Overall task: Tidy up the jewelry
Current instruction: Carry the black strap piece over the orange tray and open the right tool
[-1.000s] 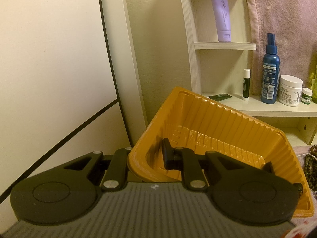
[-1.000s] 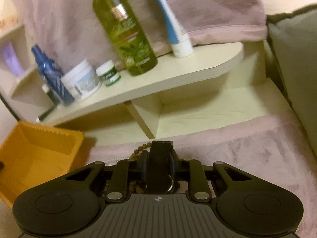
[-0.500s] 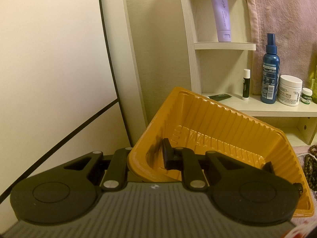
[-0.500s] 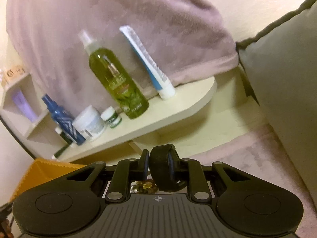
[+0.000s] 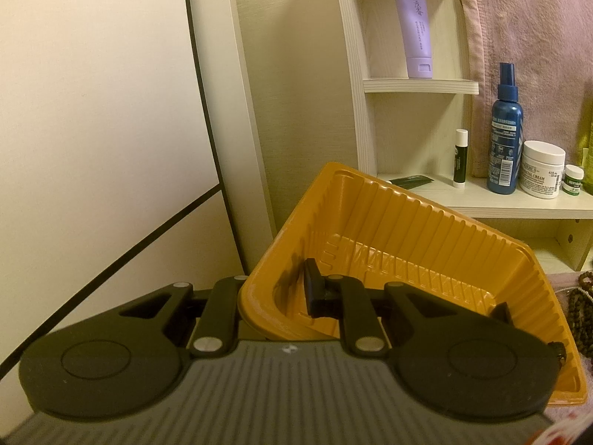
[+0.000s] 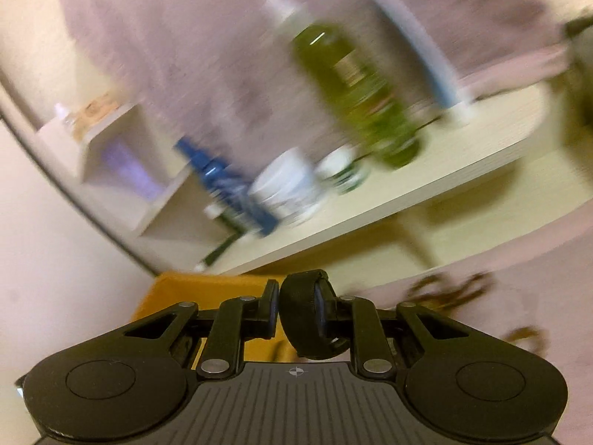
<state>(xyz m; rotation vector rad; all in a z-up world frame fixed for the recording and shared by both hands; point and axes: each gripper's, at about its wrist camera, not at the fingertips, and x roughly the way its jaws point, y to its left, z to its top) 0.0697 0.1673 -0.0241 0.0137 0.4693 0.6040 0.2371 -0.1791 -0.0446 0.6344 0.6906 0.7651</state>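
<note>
The left tool point(image 5: 276, 296) grips the near wall of a tilted orange tray point(image 5: 389, 230). Behind it a shelf point(image 5: 519, 209) holds a blue spray bottle point(image 5: 504, 137), a white jar point(image 5: 542, 168) and a lip balm point(image 5: 460, 157). Brown beads point(image 5: 582, 307) lie at right.

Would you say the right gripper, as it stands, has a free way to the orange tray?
Probably yes: the orange tray lies just ahead-left of the right gripper, with nothing between. But its jaws already clamp a black band.
</note>
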